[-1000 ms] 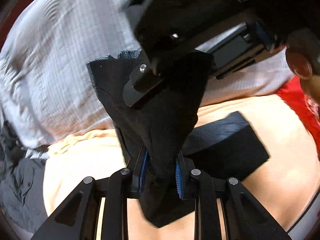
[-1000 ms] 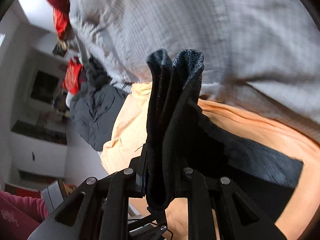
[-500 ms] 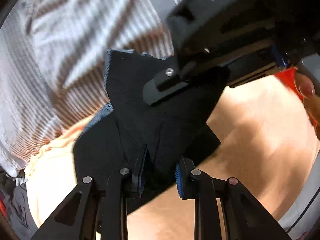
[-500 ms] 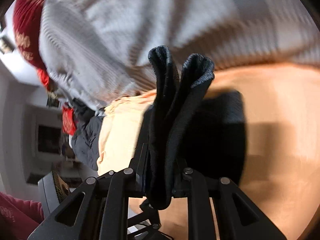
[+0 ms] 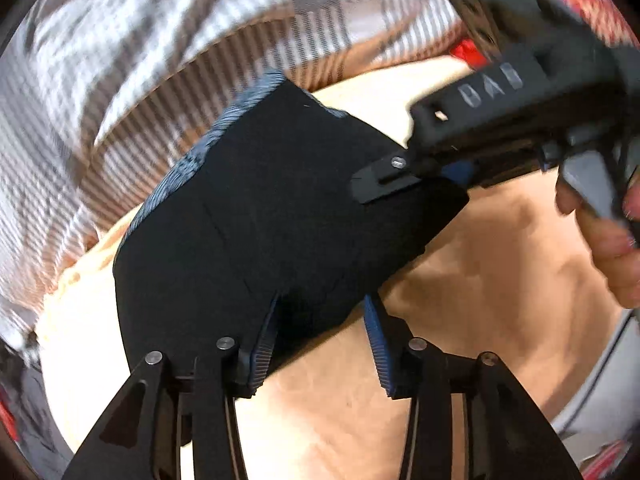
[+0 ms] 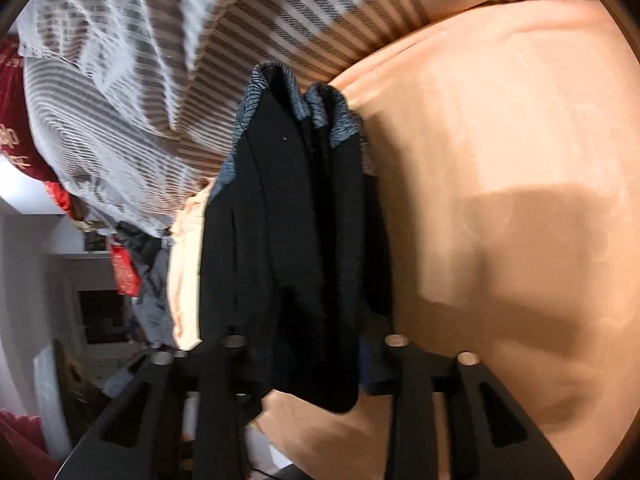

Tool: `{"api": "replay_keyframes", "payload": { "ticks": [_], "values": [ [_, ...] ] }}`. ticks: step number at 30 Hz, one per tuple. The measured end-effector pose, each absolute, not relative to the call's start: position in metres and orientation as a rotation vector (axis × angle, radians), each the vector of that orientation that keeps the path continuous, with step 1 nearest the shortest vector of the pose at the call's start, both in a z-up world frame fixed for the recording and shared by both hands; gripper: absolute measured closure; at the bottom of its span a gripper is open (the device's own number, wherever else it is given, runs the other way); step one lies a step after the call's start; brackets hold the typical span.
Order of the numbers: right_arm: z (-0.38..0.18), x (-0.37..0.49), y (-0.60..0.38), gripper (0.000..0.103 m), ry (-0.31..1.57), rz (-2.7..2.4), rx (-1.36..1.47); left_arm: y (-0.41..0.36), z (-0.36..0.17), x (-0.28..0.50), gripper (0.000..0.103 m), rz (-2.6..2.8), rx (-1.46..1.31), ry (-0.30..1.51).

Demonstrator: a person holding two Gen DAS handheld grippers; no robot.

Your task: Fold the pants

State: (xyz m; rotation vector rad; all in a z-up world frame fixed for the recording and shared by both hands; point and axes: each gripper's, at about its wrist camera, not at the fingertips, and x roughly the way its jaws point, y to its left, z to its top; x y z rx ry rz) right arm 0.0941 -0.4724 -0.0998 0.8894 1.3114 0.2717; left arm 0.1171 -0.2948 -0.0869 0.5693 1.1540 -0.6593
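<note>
The right gripper's (image 5: 384, 184) black housing bears raised letters, blurred, that look like "DAB". A red cloth (image 6: 16, 132) at the left edge of the right wrist view carries gold characters, too blurred to read.

We see the right gripper (image 6: 312, 356) with its jaws just opened up, and the black pants (image 6: 296, 240) bunched in folds between the fingers (image 6: 404, 392), hanging past them over the peach bed sheet (image 6: 500, 160). A striped blanket (image 6: 160, 80) is crumpled up behind, touching the waistband end.
</note>
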Motion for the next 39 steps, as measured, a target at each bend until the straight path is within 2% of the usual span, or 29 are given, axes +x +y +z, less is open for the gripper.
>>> {"api": "replay_keyframes", "payload": {
  "ticks": [1, 6, 11, 18, 20, 21, 22, 29, 30, 31, 33, 39],
  "values": [
    [-0.097, 0.094, -0.472, 0.047, 1.329, 0.247, 0.861, -0.289, -0.081, 0.121, 0.059, -0.646, 0.535, 1.157],
    [-0.059, 0.094, -0.482, 0.046, 1.25, 0.133, 0.704, -0.262, -0.066, 0.157, 0.059, -0.52, 0.414, 1.134],
    [-0.045, 0.145, -0.478, 0.049, 1.206, 0.129, 0.644, -0.231, -0.089, 0.213, 0.059, -0.357, 0.258, 1.243],
    [-0.06, 0.208, -0.452, 0.066, 1.237, 0.161, 0.5, -0.207, -0.105, 0.241, 0.059, -0.255, 0.155, 1.297],
    [-0.061, 0.214, -0.448, 0.078, 1.253, 0.164, 0.48, -0.203, -0.108, 0.241, 0.059, -0.245, 0.157, 1.306],
    [-0.062, 0.215, -0.447, 0.09, 1.27, 0.172, 0.475, -0.201, -0.109, 0.241, 0.059, -0.244, 0.159, 1.308],
    [-0.063, 0.214, -0.448, 0.095, 1.28, 0.183, 0.482, -0.2, -0.109, 0.241, 0.059, -0.247, 0.16, 1.308],
    [-0.054, 0.189, -0.456, 0.098, 1.321, 0.159, 0.414, -0.195, -0.116, 0.239, 0.058, -0.281, 0.187, 1.316],
    [-0.057, 0.187, -0.457, 0.099, 1.331, 0.146, 0.41, -0.195, -0.118, 0.238, 0.057, -0.282, 0.195, 1.319],
    [-0.062, 0.185, -0.459, 0.101, 1.341, 0.126, 0.413, -0.195, -0.121, 0.239, 0.048, -0.283, 0.199, 1.32],
    [-0.073, 0.18, -0.466, 0.103, 1.374, 0.079, 0.425, -0.196, -0.127, 0.239, 0.041, -0.29, 0.189, 1.319],
    [-0.079, 0.157, -0.481, 0.102, 1.397, -0.017, 0.52, -0.199, -0.134, 0.238, 0.041, -0.286, 0.193, 1.308]
  ]
}}
